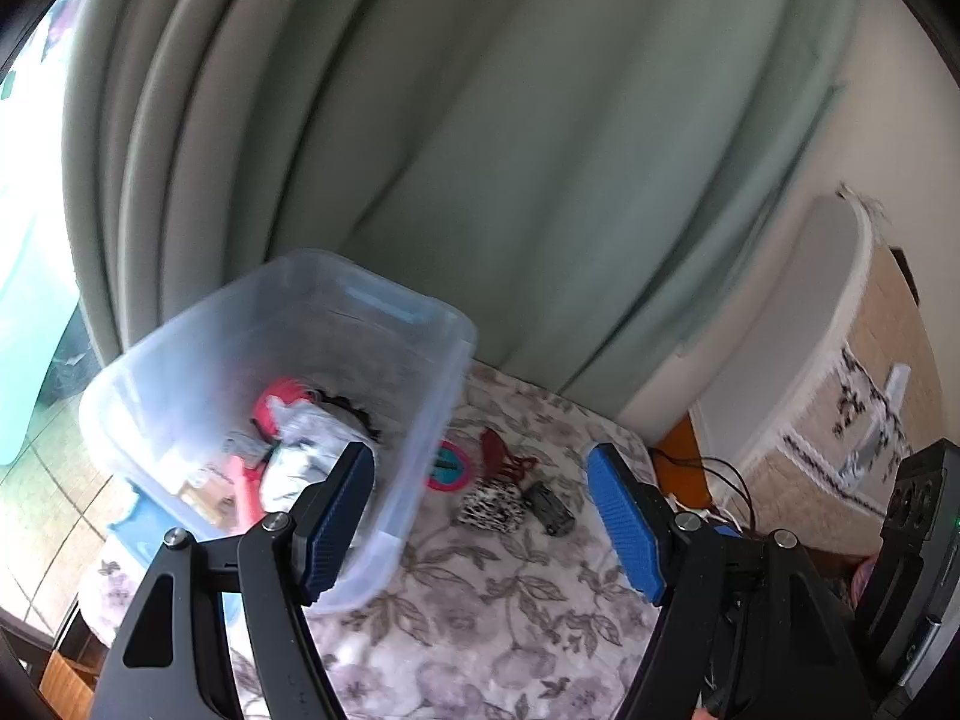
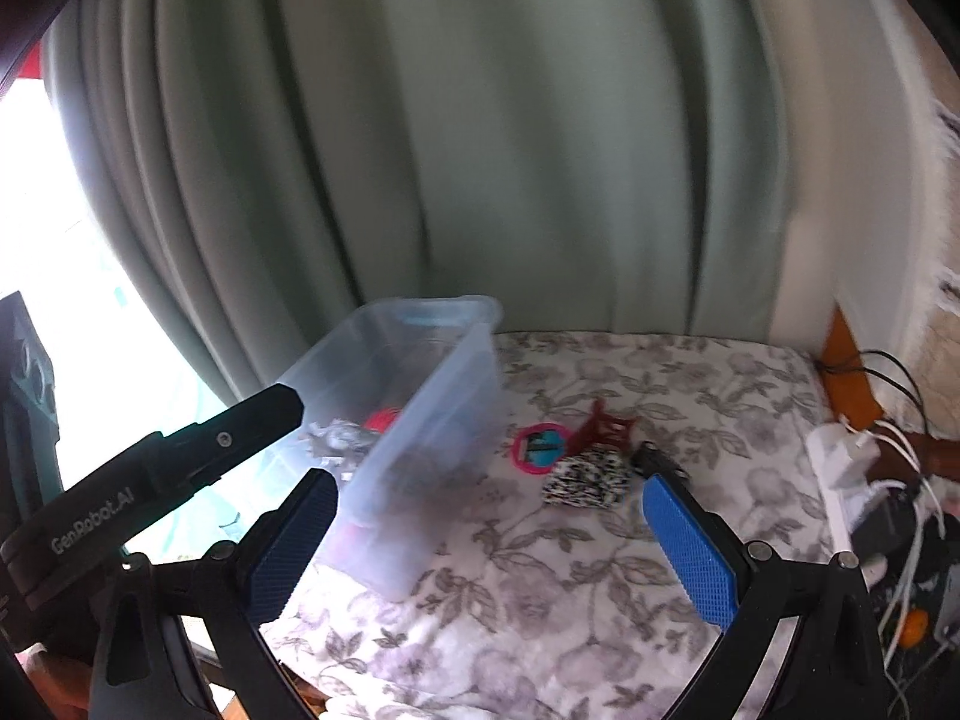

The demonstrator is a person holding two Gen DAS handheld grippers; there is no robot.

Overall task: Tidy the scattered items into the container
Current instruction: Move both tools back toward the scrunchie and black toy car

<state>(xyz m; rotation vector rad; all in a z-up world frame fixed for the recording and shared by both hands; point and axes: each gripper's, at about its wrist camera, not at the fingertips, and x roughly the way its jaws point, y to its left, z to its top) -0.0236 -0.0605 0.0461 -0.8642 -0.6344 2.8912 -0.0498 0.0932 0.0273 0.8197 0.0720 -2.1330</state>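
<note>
Blue pads line the jaws of the left gripper (image 1: 480, 504), which stand wide open with nothing in them. The right gripper (image 2: 489, 531) has its jaws wide open too, and holds nothing. Both hang above the flowery tabletop (image 2: 600, 600). The clear container (image 1: 288, 372) sits on the tabletop and has a red thing (image 1: 279, 399) and a crumpled white thing (image 1: 306, 444) inside. Just beside the container lie a pink round item (image 2: 538, 447), a red clip (image 2: 606, 426), a black-and-white speckled item (image 2: 591, 477) and a small dark item (image 1: 551, 507). Behind the container hangs a green curtain (image 2: 480, 150).
</note>
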